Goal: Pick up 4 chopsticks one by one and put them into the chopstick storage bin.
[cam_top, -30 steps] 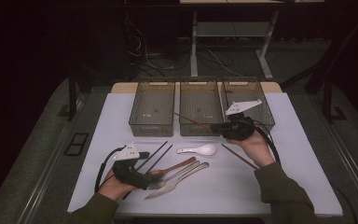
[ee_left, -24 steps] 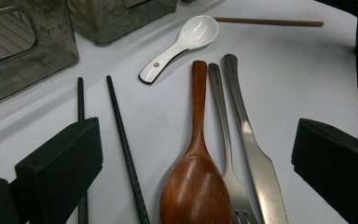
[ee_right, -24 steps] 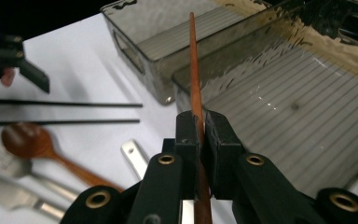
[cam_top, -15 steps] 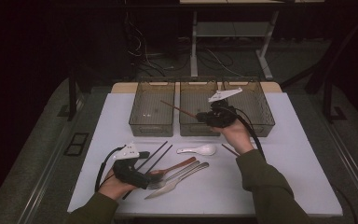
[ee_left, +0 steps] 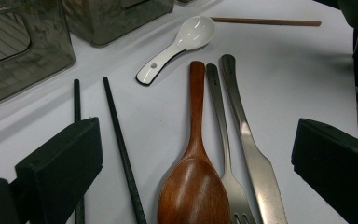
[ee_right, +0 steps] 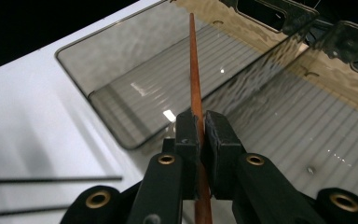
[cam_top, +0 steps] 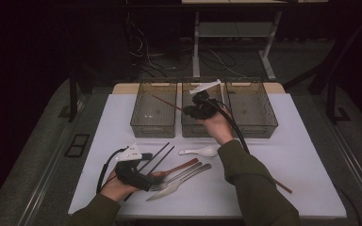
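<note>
My right gripper (cam_top: 189, 111) hangs above the middle bin (cam_top: 194, 131), shut on a brown wooden chopstick (cam_top: 167, 103). The stick's tip reaches out over the left bin (cam_top: 153, 124). In the right gripper view the chopstick (ee_right: 193, 65) runs up from between the pressed pads of that gripper (ee_right: 200, 123). My left gripper (cam_top: 152, 179) rests low at the table's front left, open. Between its jaws (ee_left: 196, 149) lie the bowl of a wooden spoon (ee_left: 193, 186), a fork (ee_left: 221, 140) and a knife (ee_left: 248, 140), untouched.
A white ceramic spoon (cam_top: 202, 151) lies mid-table. Two black chopsticks (cam_top: 158, 157) lie beside the left hand. A second brown chopstick (cam_top: 283, 186) sits at the front right, partly under the right sleeve. A third bin (cam_top: 252, 124) stands at the back right.
My right hand carried the brown chopstick leftward, from over the right bin to above the middle bin. The left hand stayed put.
</note>
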A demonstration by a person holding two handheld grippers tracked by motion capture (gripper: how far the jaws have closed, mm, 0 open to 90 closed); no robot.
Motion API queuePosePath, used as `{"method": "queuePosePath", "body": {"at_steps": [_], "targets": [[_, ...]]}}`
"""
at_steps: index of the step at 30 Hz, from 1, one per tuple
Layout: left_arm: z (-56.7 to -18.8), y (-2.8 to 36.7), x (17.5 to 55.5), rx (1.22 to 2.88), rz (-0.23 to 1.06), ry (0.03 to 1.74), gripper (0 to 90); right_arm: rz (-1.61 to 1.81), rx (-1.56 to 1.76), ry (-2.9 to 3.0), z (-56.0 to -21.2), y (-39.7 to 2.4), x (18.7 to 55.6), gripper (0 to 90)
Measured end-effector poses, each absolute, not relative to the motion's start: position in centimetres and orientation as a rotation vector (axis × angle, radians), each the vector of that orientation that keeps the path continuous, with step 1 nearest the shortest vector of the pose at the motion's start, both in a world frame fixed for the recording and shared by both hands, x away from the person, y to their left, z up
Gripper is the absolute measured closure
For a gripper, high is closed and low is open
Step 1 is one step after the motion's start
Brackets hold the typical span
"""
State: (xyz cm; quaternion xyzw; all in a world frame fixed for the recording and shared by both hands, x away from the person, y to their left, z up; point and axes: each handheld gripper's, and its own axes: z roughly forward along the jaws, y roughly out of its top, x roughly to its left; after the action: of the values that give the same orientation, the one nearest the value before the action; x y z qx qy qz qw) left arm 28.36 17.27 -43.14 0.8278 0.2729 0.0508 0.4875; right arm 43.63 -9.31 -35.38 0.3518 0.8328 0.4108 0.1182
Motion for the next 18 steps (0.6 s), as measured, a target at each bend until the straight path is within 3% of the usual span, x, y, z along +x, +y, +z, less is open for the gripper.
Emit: {"method": "queuePosePath", "body": {"at_steps": [18], "targets": [[-43.0, 17.4, 28.3, 2.021, 0.124, 0.651, 0.9, 1.086, 1.112, 2.469, -37.6, -3.4, 47.5, 83.5]]}}
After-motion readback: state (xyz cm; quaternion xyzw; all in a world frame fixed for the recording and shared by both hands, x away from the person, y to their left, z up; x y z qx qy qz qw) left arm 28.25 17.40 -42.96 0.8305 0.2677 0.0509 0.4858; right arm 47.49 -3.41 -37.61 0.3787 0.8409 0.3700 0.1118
